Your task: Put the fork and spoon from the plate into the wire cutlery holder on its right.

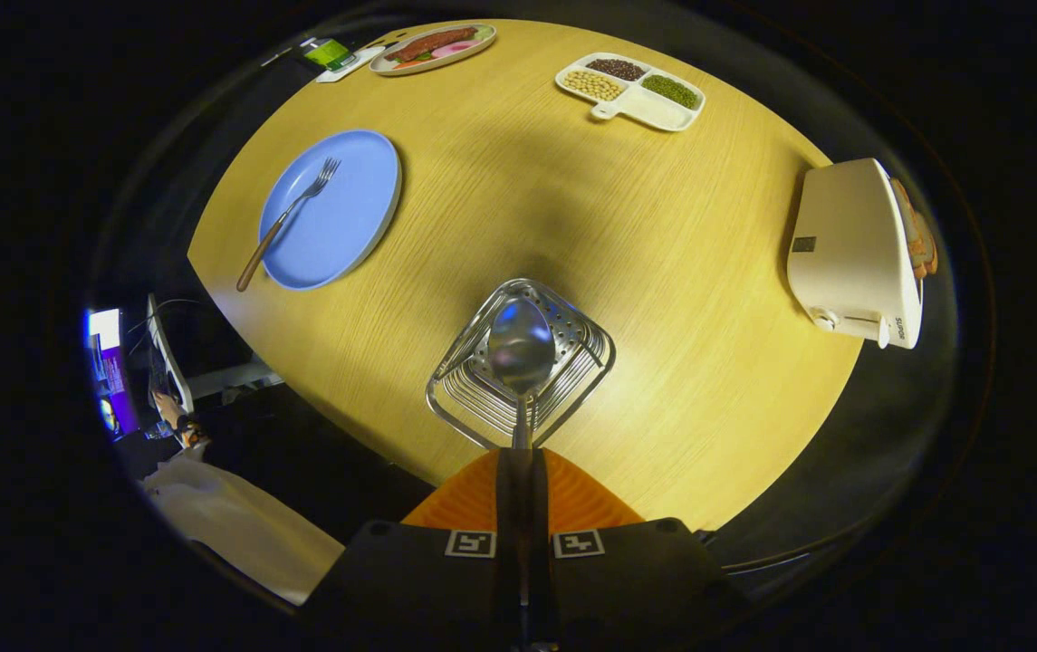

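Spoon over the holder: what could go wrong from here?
1. The gripper is shut on the spoon by its thin handle, so the spoon may swivel or slip.
2. The bowl hangs over the holder, seemingly near its rim; an early release could catch the wires or tip it.
3. The fork lies with its handle past the plate rim, an awkward grasp.

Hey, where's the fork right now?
In the gripper view, the fork lies on the blue plate, beyond and left of the wire holder.
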The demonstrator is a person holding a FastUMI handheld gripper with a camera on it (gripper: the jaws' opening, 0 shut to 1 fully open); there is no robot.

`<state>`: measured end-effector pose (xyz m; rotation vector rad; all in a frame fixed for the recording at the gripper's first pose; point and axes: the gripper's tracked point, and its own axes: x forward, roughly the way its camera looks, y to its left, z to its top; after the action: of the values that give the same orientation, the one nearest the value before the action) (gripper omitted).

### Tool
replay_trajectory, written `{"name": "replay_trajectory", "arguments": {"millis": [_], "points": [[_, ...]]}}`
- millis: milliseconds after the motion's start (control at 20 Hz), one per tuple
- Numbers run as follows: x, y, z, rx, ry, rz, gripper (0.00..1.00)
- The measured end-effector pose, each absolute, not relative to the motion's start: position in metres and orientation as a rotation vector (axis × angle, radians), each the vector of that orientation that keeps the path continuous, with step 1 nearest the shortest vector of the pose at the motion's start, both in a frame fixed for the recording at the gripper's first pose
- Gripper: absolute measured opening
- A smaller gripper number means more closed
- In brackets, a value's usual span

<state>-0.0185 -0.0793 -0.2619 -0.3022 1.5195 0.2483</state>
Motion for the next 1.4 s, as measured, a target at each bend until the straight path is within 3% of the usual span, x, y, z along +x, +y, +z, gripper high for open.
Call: {"name": "replay_trajectory", "arguments": {"millis": [300, 500, 550, 600, 900, 1250, 1400], "points": [[0.002, -0.078, -0.264, -0.295, 1.502, 0.239, 0.18], [0.001, -0.063, -0.255, -0.233, 1.449, 0.269, 0.82], [0.002, -0.061, -0.252, -0.225, 1.426, 0.269, 0.94], [0.003, -0.058, -0.248, -0.214, 1.398, 0.270, 0.99], [0.014, -0.019, -0.206, -0.082, 1.108, 0.286, 1.00], [0.003, 0.012, -0.183, 0.006, 0.913, 0.184, 1.00], [0.002, 0.053, -0.171, 0.083, 0.860, 0.213, 1.00]]}}
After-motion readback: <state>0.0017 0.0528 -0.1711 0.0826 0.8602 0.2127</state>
